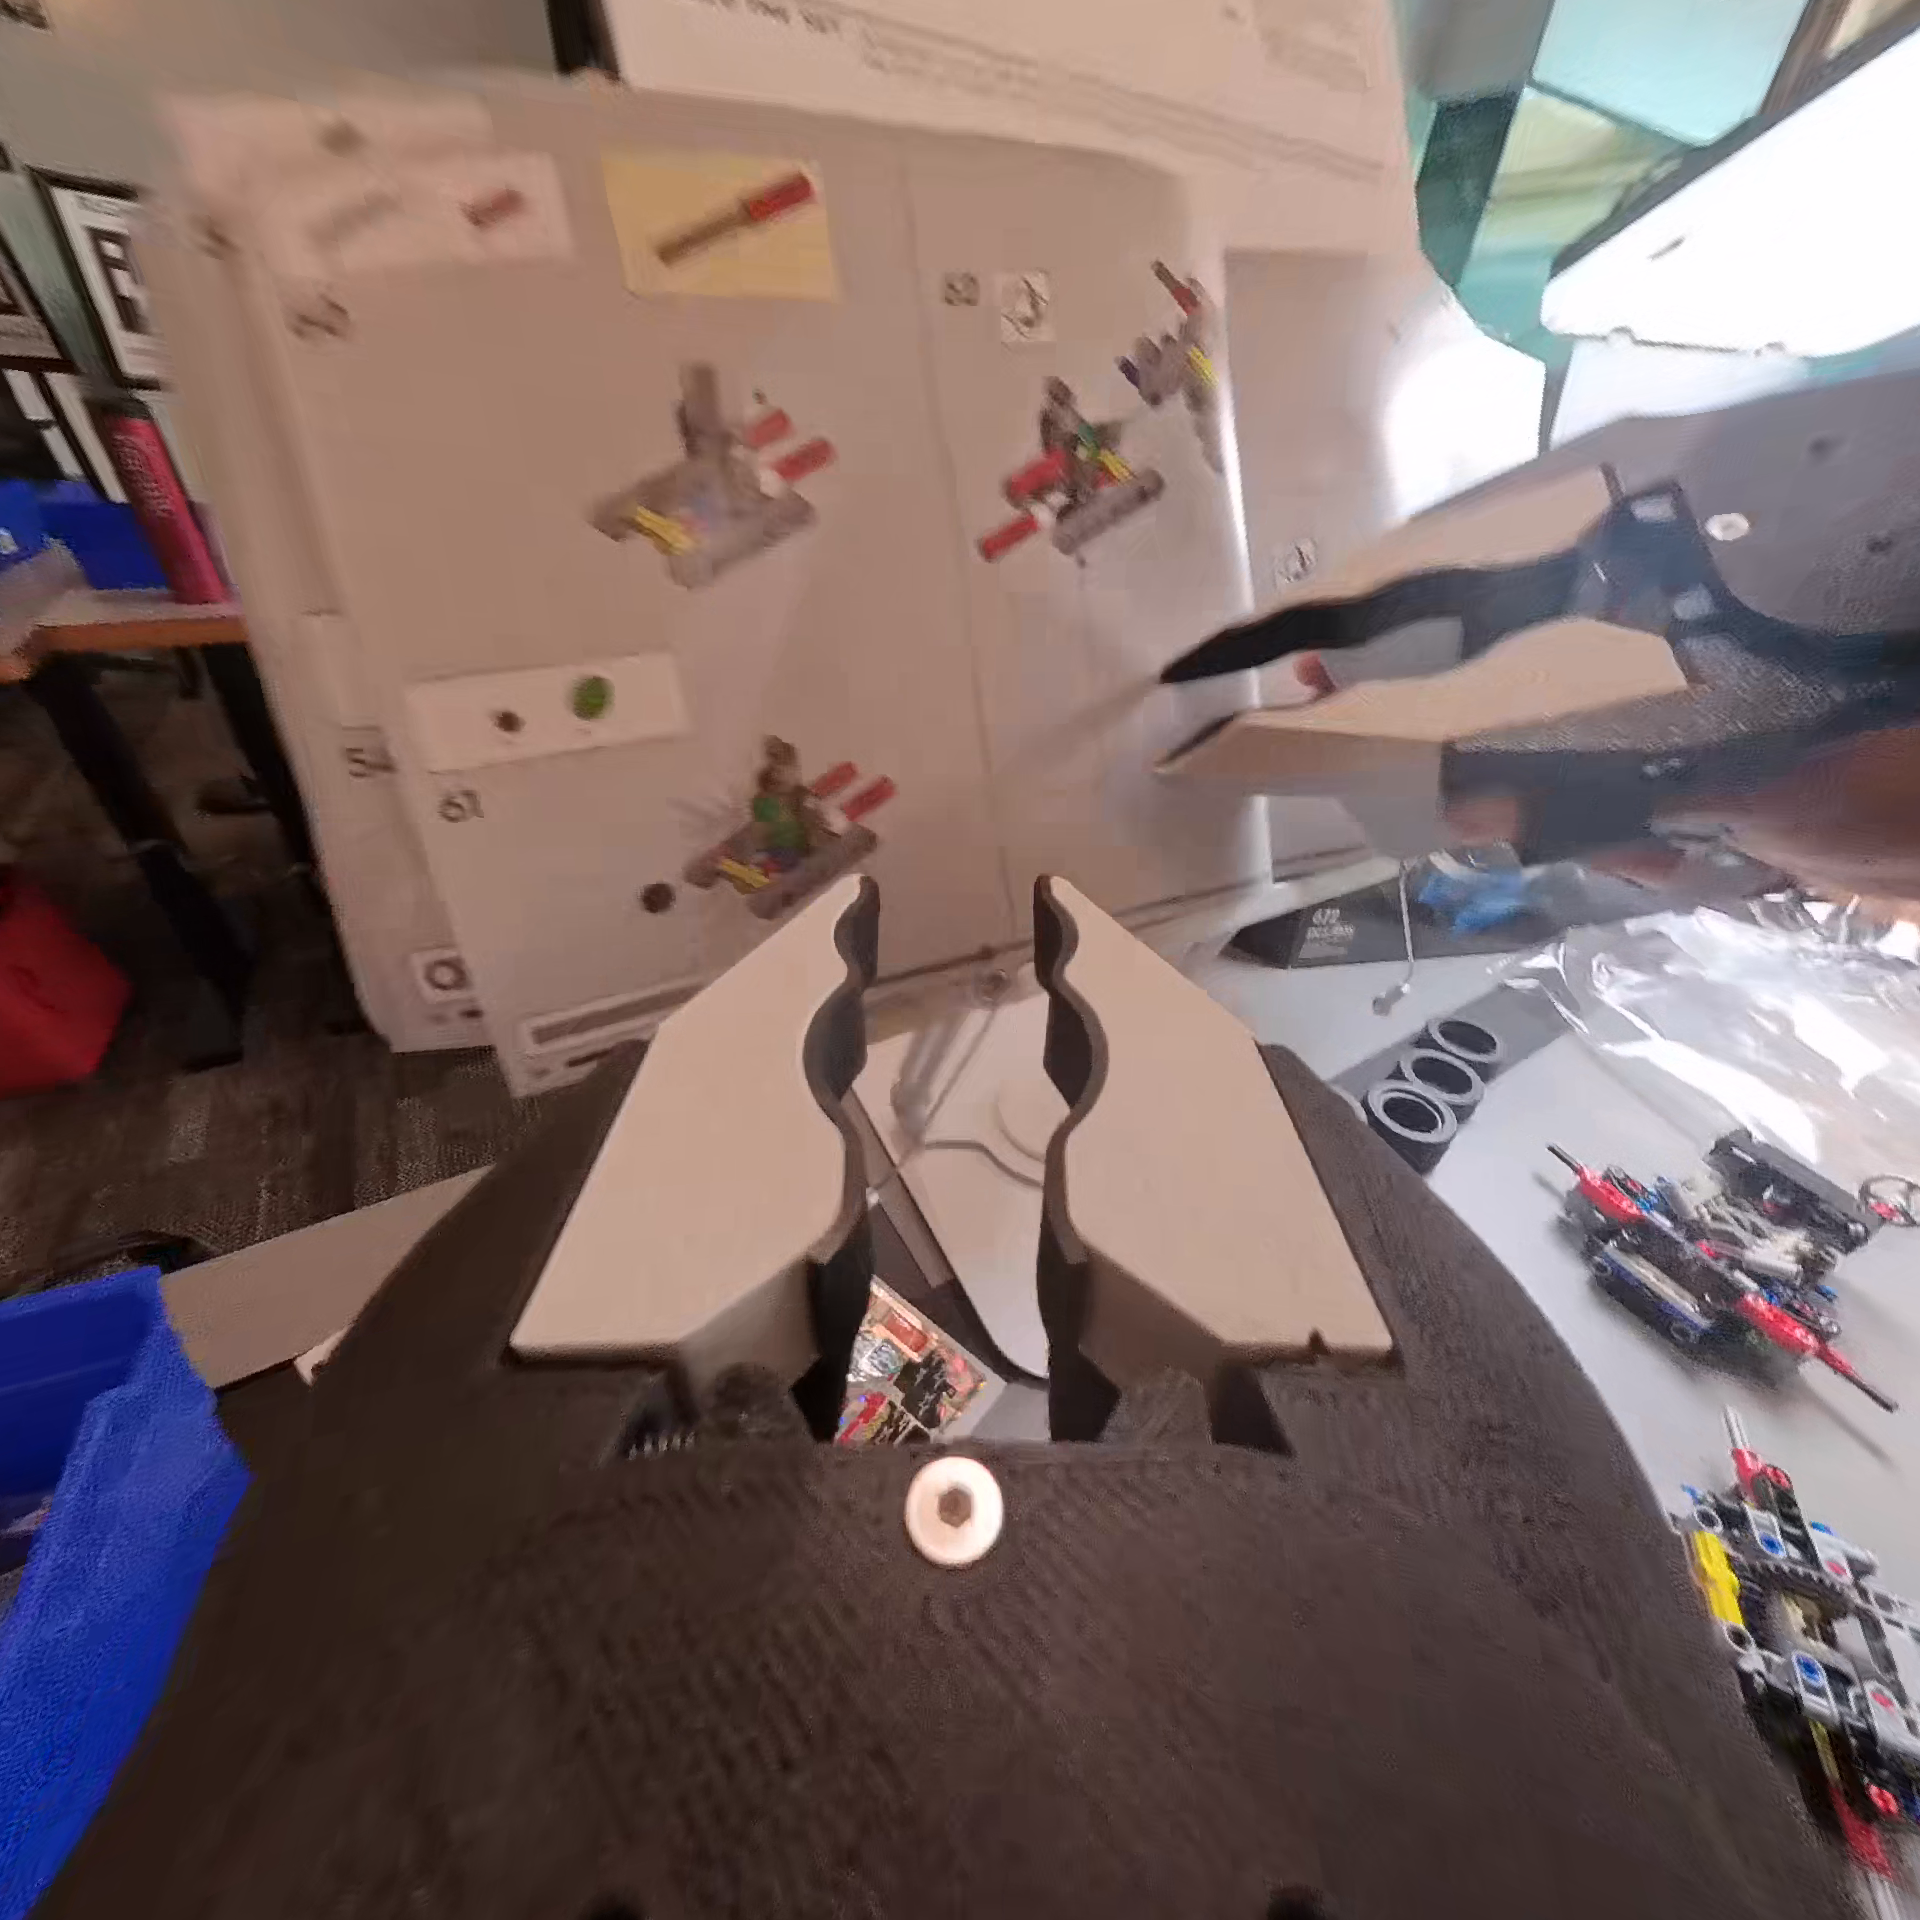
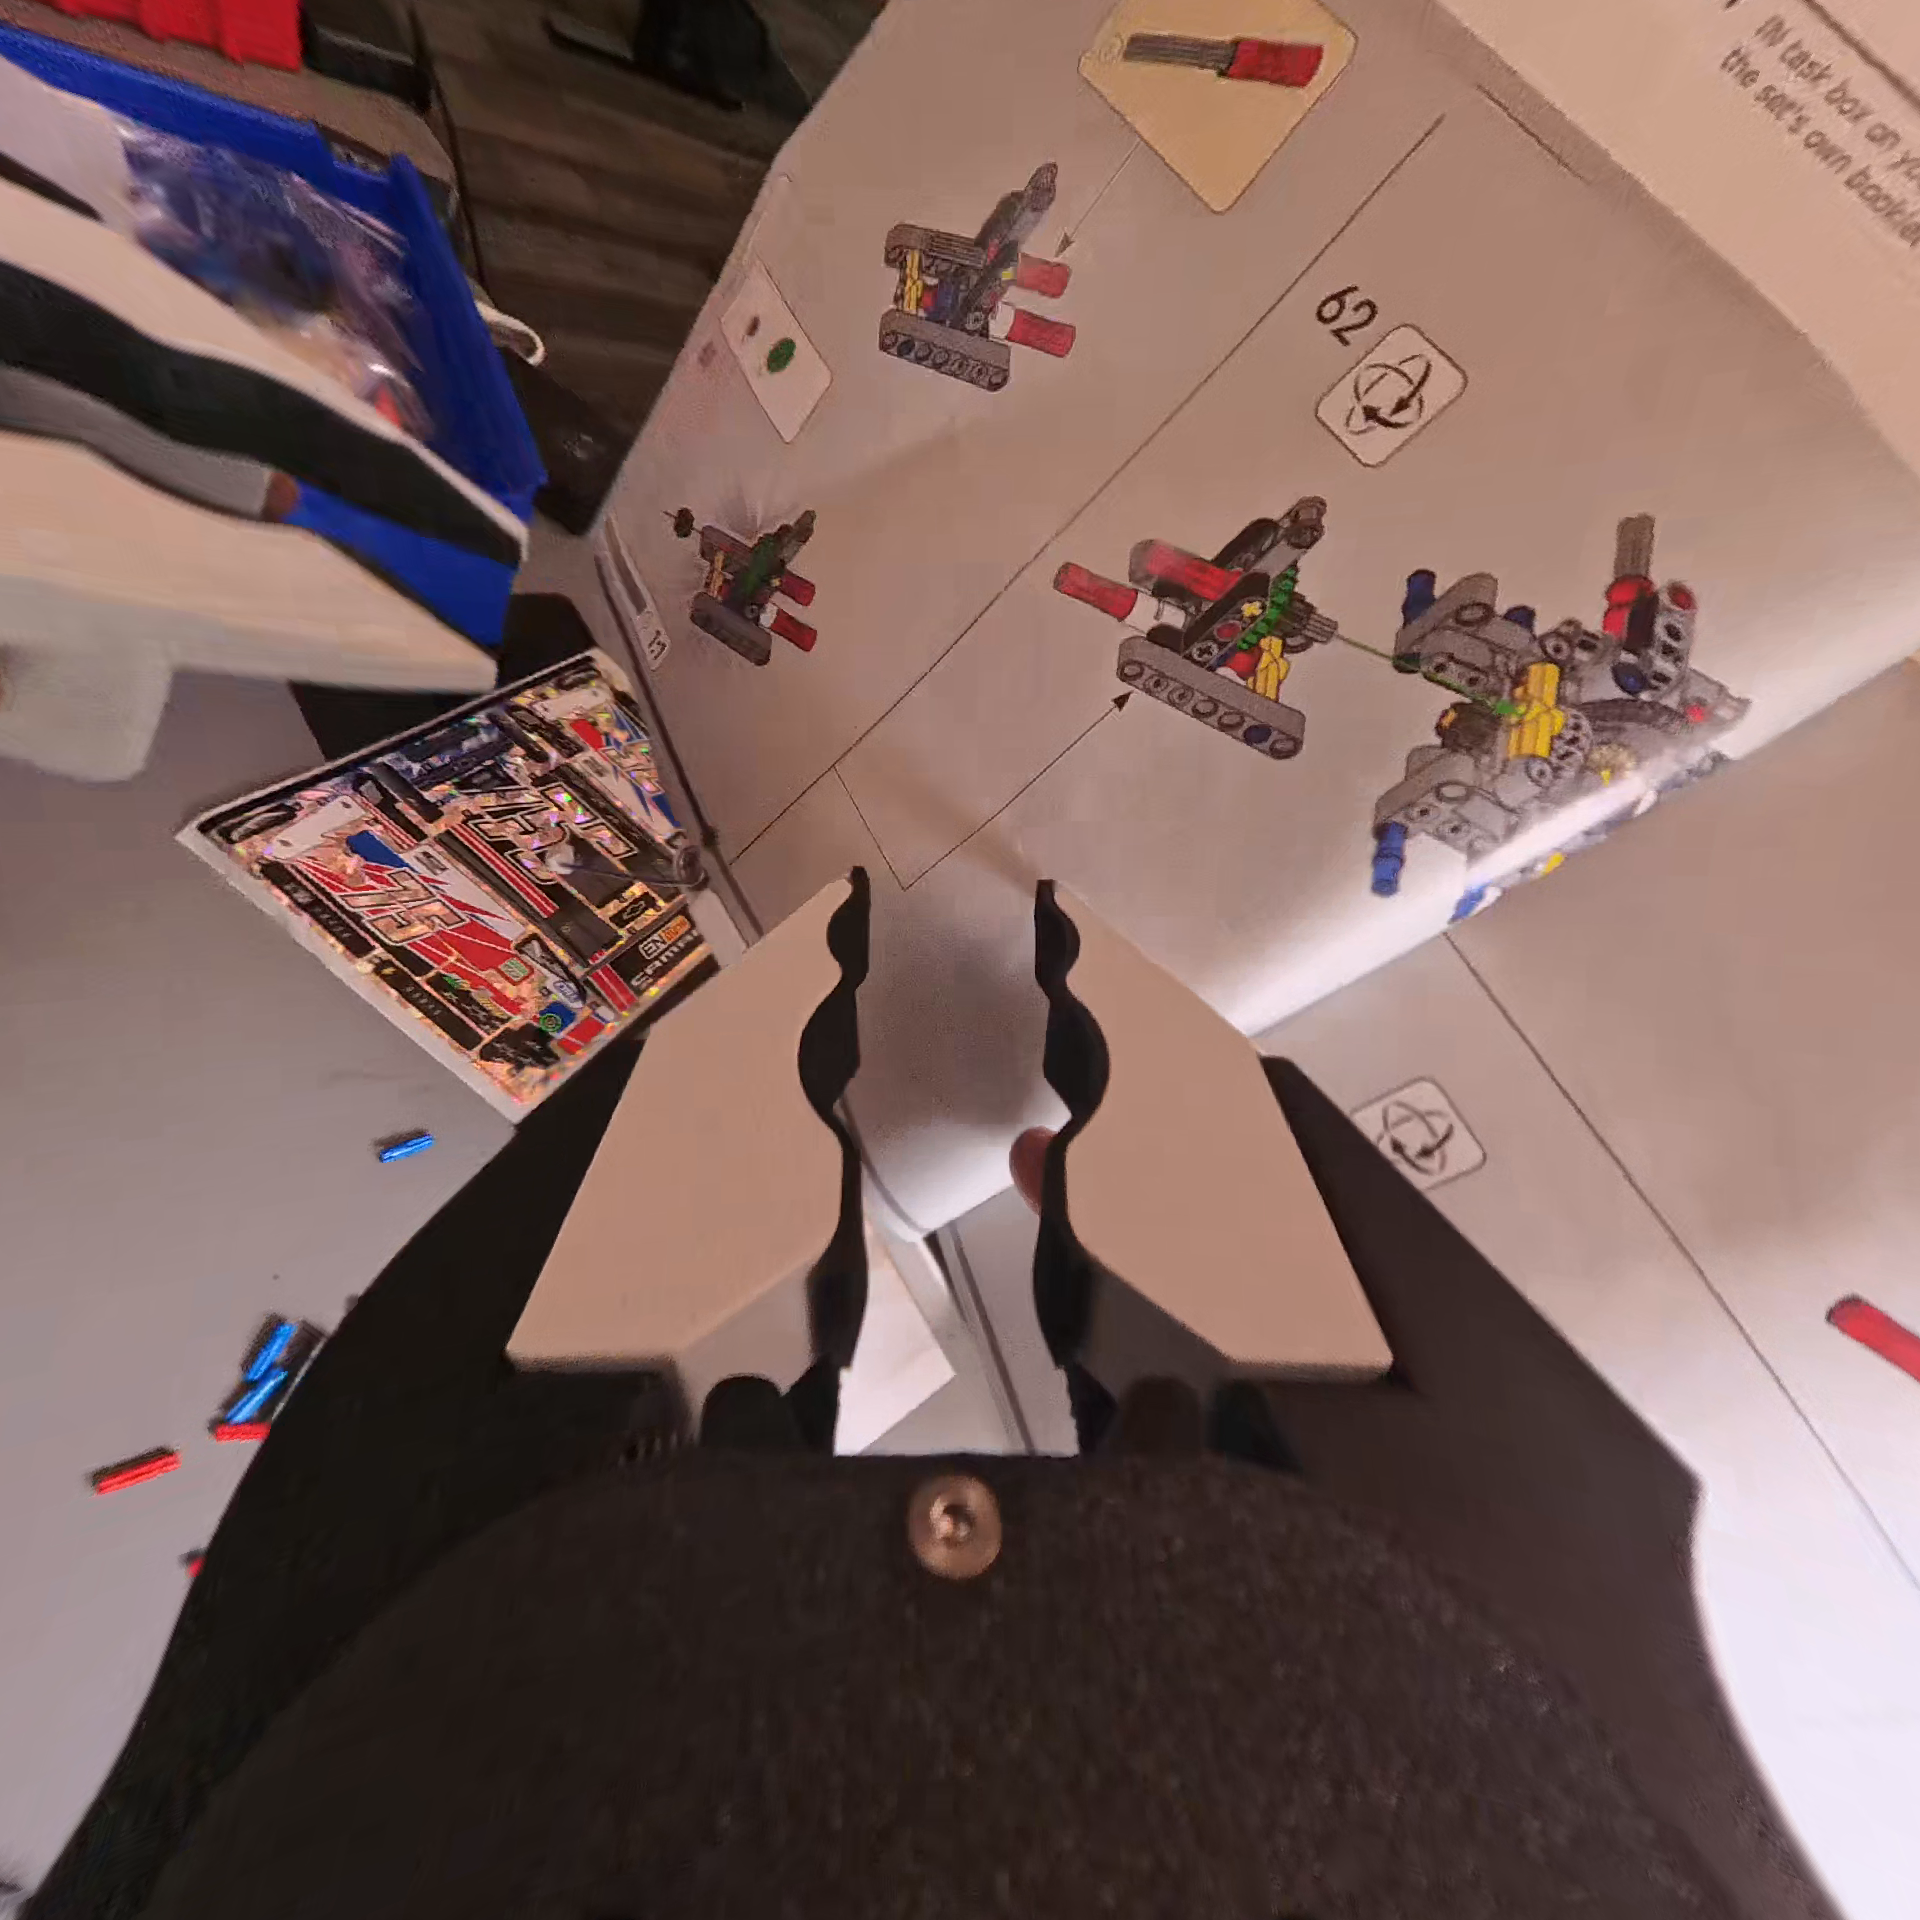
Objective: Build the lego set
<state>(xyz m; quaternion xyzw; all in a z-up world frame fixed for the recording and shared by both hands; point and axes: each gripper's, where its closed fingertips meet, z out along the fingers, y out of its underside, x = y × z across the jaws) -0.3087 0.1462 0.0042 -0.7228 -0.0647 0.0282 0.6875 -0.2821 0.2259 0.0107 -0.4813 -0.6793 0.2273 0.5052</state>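
Both tongs spread and bare: left tongs (image 1: 956,899) before the upright booklet (image 1: 727,499), right tongs (image 2: 948,894) nearer its right page, sticker sheet (image 2: 457,883) lying left on the worktop (image 2: 156,1091).

Open instruction booklet (image 1: 727,540), sticker sheet (image 2: 457,894), blue bin (image 1: 83,1455), brick models (image 1: 1714,1257), black tyres (image 1: 1434,1091).

Right gripper (image 2: 951,894) hovers over instruction booklet (image 2: 1299,416) (jaws parted)

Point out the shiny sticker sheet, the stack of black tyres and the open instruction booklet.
sticker sheet (image 2: 457,883): right wrist view, middle of its printed face.
black tyres (image 1: 1439,1081): left wrist view, middle tyre's rim.
instruction booklet (image 2: 1091,499): right wrist view, bare part of the open page.
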